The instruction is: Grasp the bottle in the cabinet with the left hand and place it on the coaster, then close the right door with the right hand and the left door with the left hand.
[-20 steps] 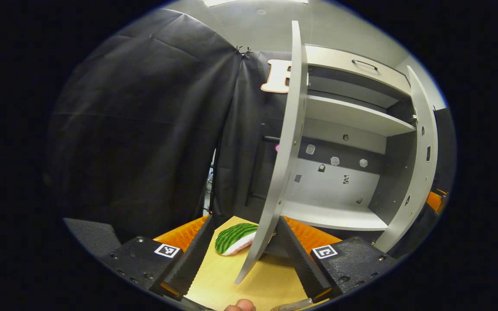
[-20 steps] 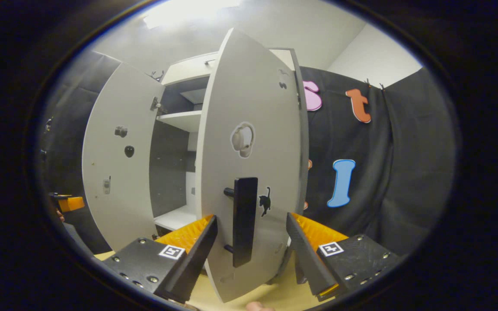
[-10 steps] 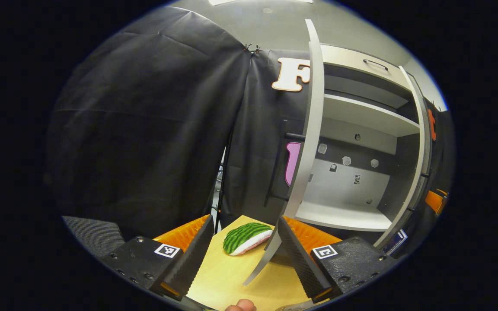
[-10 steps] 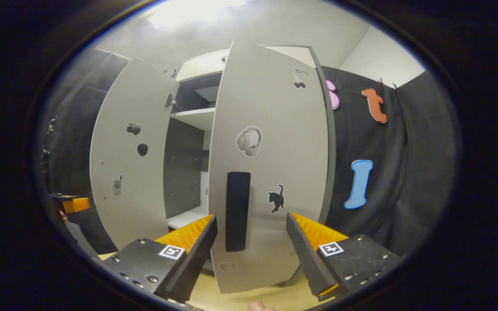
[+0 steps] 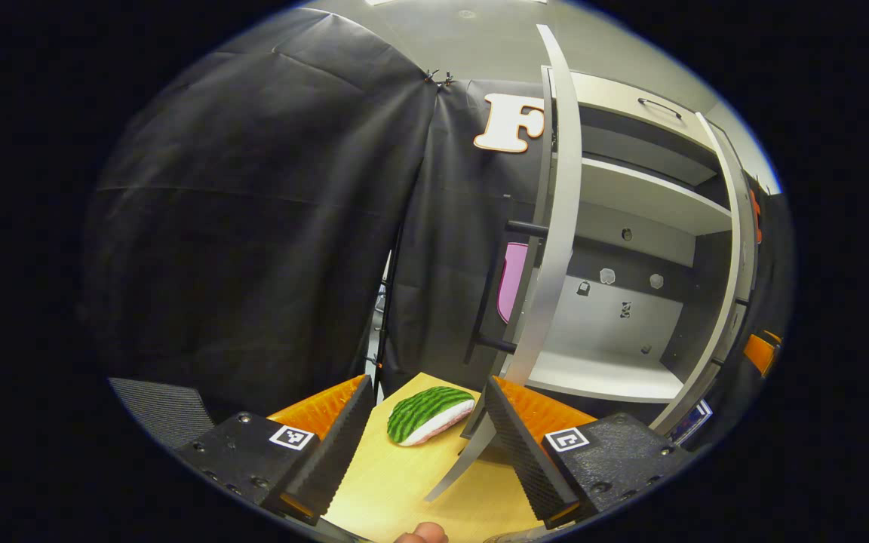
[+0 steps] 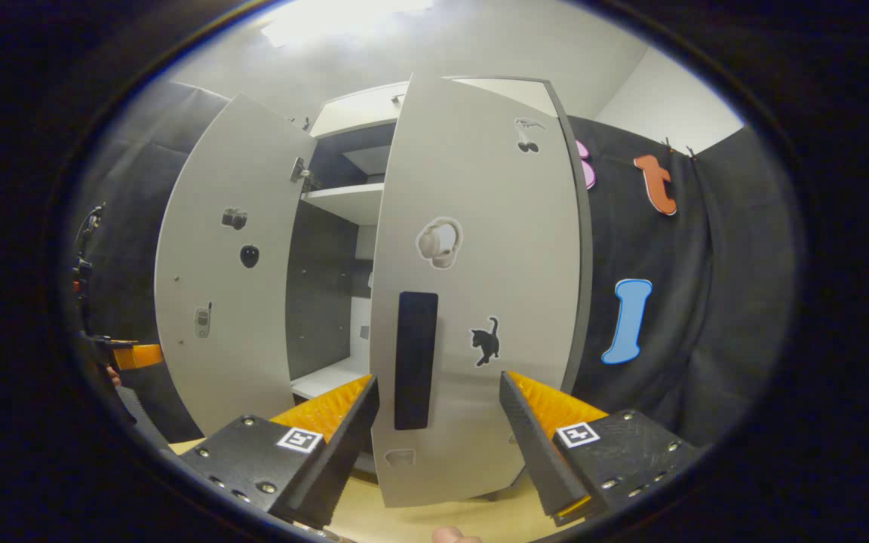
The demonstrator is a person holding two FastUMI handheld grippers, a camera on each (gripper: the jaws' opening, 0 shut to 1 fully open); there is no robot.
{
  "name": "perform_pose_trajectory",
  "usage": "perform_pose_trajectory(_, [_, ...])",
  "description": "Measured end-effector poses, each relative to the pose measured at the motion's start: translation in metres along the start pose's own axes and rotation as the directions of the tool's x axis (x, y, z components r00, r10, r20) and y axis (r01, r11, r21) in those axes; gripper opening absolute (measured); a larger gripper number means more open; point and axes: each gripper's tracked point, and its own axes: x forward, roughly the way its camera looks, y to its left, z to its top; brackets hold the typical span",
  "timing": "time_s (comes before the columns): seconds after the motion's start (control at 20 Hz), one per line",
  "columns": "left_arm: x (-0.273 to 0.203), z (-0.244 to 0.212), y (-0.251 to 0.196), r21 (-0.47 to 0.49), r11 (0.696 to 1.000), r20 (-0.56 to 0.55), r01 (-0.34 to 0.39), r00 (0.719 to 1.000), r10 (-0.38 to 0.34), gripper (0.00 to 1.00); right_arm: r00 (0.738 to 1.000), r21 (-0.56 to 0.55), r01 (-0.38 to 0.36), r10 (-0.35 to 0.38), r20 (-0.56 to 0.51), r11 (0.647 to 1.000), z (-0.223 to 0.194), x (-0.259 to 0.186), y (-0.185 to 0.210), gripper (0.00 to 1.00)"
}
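The grey cabinet (image 5: 631, 200) stands with both doors ajar and bare shelves. In the left gripper view the left door (image 5: 559, 226) is edge-on, its black handle (image 5: 491, 302) on the outer side. Its lower corner hangs between the fingers of my open left gripper (image 5: 428, 382), close by the right finger (image 5: 525, 445). In the right gripper view the right door (image 6: 480, 264) faces me, partly swung in. Its black handle (image 6: 415, 360) sits just above the gap of my open right gripper (image 6: 439, 378), with nothing held. The left door (image 6: 231, 264) stands open farther left.
A watermelon-slice-shaped piece (image 5: 428, 413) lies on the wooden table (image 5: 404, 483) just past the left fingers. Black cloth walls surround the cabinet. An orange part of the other gripper (image 6: 136, 354) shows at the far left, and another one (image 5: 763, 351) beyond the right door.
The right door has swung further toward the cabinet, its face now square to the right gripper. The left gripper view has shifted, so the left door's outer handle now shows.
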Motion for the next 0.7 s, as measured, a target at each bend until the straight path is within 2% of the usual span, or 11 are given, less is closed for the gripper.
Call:
perform_pose_trajectory(0.3, [-0.001,-0.001,0.0,0.012,1.0,-0.012,0.001,1.0,-0.001,0.95,1.0,0.002,0.002,-0.002,-0.013,1.0,-0.007,0.003,0.005,0.97])
perform_pose_trajectory(0.7, [-0.003,0.001,-0.005,0.033,0.999,-0.015,0.04,0.999,-0.04,0.95,1.0,0.006,-0.006,0.006,-0.028,1.0,-0.013,0.009,0.009,0.97])
